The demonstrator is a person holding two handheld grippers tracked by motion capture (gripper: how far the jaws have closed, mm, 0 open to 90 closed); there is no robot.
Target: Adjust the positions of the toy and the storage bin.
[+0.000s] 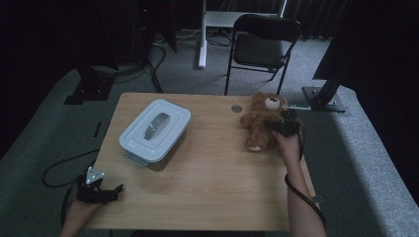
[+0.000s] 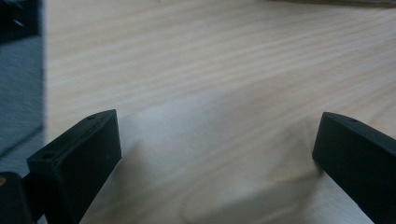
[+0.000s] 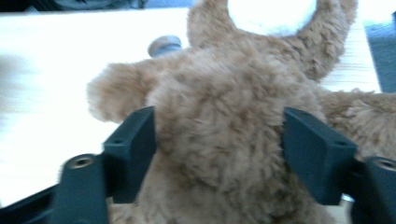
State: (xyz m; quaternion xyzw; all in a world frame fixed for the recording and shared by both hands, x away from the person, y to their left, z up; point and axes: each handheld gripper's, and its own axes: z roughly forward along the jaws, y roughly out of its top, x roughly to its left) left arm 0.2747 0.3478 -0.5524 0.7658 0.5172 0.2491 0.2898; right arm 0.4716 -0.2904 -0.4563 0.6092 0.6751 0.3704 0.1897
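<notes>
The brown plush teddy bear (image 3: 224, 154) is straddled at its body by the spread-open right tool (image 3: 219, 140) on the wooden surface (image 1: 207, 173), pads apparently not pressing, while the left tool (image 2: 215, 154) rests open, idle.

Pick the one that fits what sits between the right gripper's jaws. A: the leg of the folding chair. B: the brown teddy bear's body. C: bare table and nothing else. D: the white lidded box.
B: in the right gripper view the teddy bear has its furry torso between the two black jaws of the right gripper, while the white box lies far off across the table.
</notes>
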